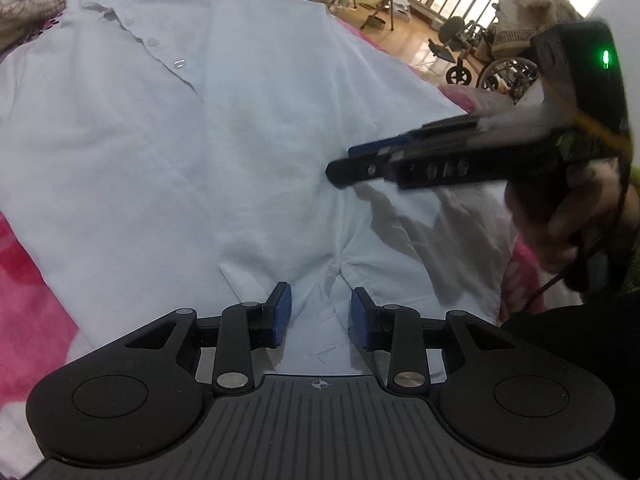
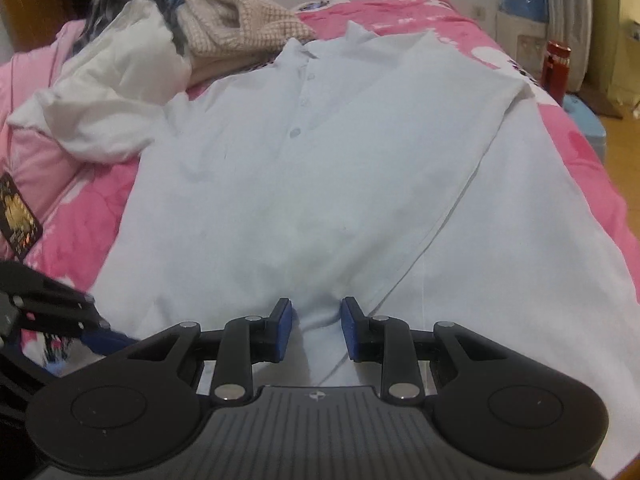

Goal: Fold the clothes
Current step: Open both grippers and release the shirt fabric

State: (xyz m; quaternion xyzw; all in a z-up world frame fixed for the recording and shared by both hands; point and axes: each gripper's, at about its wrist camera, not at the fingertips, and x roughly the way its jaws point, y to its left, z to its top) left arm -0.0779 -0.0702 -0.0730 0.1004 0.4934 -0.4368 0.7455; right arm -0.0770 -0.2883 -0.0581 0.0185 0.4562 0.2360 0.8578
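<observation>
Pink bedspread (image 2: 80, 224), shirt (image 2: 304, 184) between parted fingers (image 2: 285, 330)

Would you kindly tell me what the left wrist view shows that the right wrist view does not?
Only the left wrist view shows wheelchairs on the floor and the hand holding the right gripper. Only the right wrist view shows a red bottle and a rumpled white garment. Both share the pale polo shirt on the pink bedcover and a beige knit.
</observation>
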